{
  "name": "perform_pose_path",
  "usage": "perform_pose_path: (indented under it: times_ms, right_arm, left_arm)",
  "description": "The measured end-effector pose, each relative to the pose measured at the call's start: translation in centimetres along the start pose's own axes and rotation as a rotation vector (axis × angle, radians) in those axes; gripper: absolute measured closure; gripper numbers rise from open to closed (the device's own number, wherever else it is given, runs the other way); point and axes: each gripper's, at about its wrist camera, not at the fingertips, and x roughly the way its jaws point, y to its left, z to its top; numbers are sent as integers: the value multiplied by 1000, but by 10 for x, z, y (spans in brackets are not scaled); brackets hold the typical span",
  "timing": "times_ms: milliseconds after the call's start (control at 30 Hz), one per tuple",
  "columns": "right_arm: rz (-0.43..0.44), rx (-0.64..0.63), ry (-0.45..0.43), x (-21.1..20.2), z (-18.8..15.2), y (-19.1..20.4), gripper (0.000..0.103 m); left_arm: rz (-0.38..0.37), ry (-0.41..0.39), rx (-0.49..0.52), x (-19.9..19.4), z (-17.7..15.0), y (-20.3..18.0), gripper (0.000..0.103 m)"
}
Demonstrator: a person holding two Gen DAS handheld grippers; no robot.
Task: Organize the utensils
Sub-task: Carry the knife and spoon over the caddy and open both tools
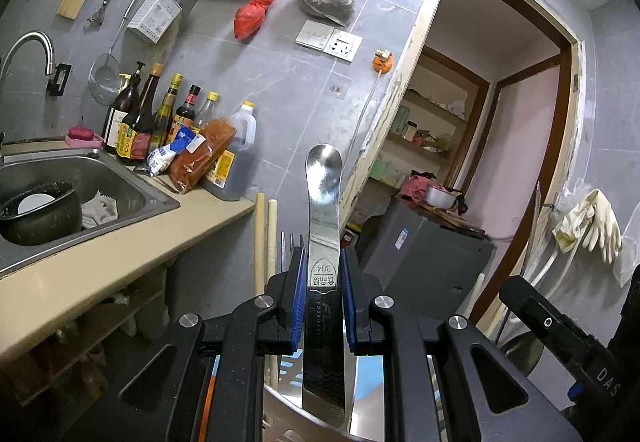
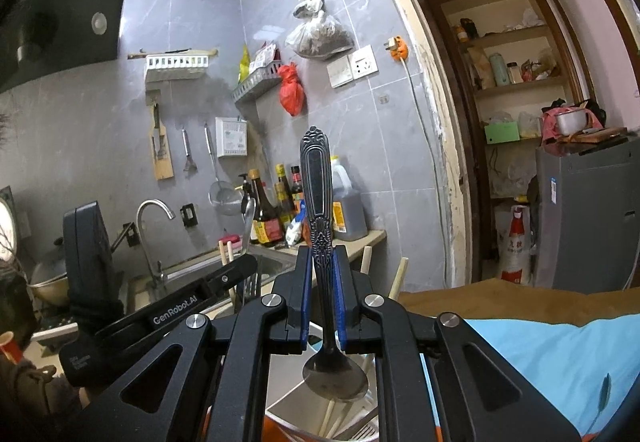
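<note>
Above the near holder (image 2: pixel 320 422): left gripper (image 1: pixel 322 282) fingers pinch a steel spoon (image 1: pixel 323 210), bowl up. Right gripper (image 2: pixel 322 282) fingers pinch an ornate spoon (image 2: pixel 318 202), bowl down, axis upright.

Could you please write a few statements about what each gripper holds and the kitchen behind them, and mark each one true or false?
1. The left gripper is shut on a flat steel utensil. True.
2. The right gripper is open and holds nothing. False: it is shut on an ornate spoon.
3. The ornate spoon's bowl points down toward the container. True.
4. The sink holds no items. False: a dark pot sits in it.
5. A red bag hangs on the tiled wall. True.
</note>
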Motion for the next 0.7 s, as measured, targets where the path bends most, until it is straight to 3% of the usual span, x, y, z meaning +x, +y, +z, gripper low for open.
perform_pose_path:
  times_ms: [367,500,700]
  right_arm:
    - [0,9,11,-2,2,-1,91]
    - [5,16,-7,-7,9,-1,82]
    - [-17,24,-55,-20,26,-2,76]
  left_arm:
    - [-15,29,5,-7,1,0,89]
    - [-30,33,26,-10,7,-5,88]
    - [-50,31,41,-19,17,-17,76]
